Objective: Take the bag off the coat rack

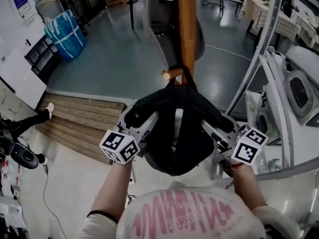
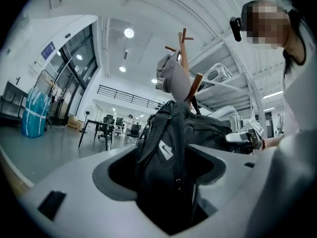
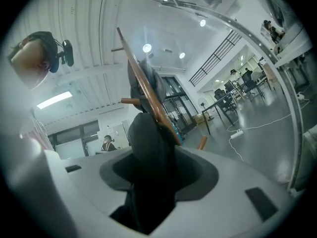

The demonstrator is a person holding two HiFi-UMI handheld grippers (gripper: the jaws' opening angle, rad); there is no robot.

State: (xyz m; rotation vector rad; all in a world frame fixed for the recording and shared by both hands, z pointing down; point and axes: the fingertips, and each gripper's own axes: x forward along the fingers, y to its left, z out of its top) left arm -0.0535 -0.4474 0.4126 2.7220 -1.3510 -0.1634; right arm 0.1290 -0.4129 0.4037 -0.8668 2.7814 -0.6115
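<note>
A black bag [image 1: 174, 138] hangs by its strap from a peg [image 1: 172, 74] of the wooden coat rack [image 1: 187, 29]. My left gripper [image 1: 142, 126] grips the bag's left side and my right gripper [image 1: 217, 129] its right side. In the left gripper view the bag [image 2: 171, 152] fills the gap between the jaws of the left gripper [image 2: 168, 187], with the coat rack [image 2: 185, 48] behind it. In the right gripper view dark bag fabric [image 3: 148, 152] sits pinched in the right gripper [image 3: 146, 187], in front of the coat rack [image 3: 148, 95]. A grey garment [image 1: 159, 24] hangs higher on the rack.
A curved white metal frame [image 1: 259, 59] and white machines [image 1: 299, 83] stand close on the right. A wooden platform [image 1: 79, 118] lies to the left, a blue wrapped bundle [image 1: 66, 34] beyond it. Tables and chairs stand at the far end of the grey floor.
</note>
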